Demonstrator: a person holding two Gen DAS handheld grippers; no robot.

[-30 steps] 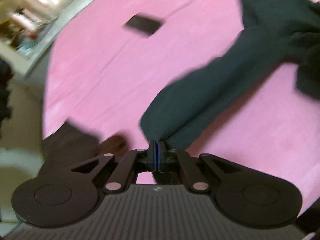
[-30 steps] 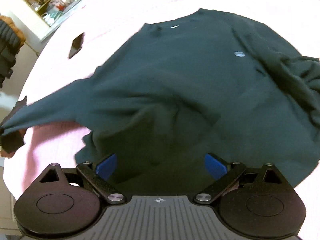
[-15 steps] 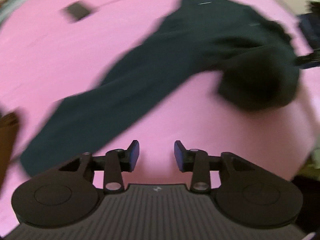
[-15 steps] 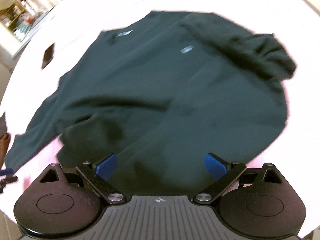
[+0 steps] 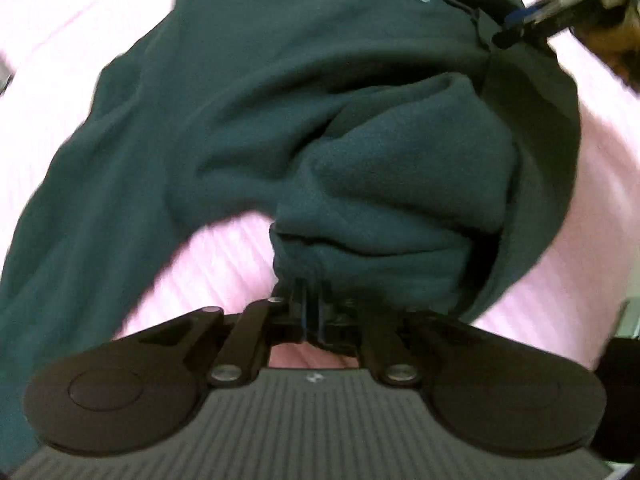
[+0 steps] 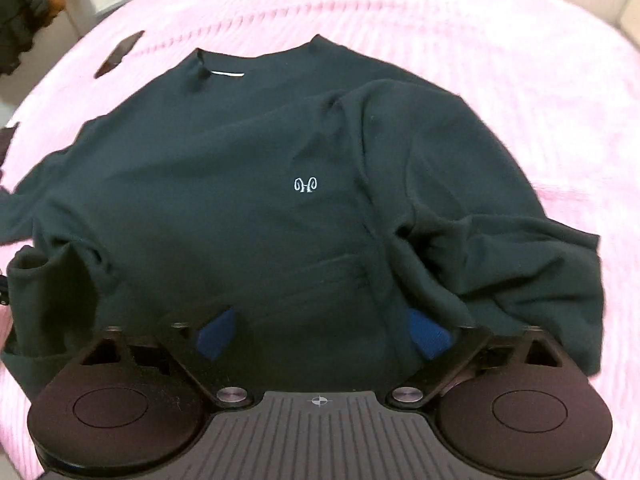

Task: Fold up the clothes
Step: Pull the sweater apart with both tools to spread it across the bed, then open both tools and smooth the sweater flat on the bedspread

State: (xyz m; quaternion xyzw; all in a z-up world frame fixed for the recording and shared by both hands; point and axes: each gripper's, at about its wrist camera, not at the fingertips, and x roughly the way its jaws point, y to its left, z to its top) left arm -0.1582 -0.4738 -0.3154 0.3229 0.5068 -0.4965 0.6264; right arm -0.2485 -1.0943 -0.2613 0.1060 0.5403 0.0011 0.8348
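A dark green sweatshirt [image 6: 248, 200] lies front-up on the pink bedspread [image 6: 500, 60], its neckline toward the far side and a small pale embroidered logo [image 6: 307, 185] on the chest. One sleeve [image 6: 500, 248] is folded in and bunched over the body at the right. At the near left corner the hem is turned up into a thick roll. The left gripper [image 5: 313, 312] has its fingers pressed together on that rolled hem [image 5: 384, 224], lifting it a little off the bedspread. The right gripper [image 6: 320, 334] hangs low over the bottom edge of the sweatshirt with its blue pads [image 6: 426, 338] spread wide, nothing between them. In the left wrist view it shows blurred at the far right edge of the garment. A dark flat phone-like object [image 6: 119, 53] lies on the bedspread beyond the left shoulder, well apart from the sweatshirt.
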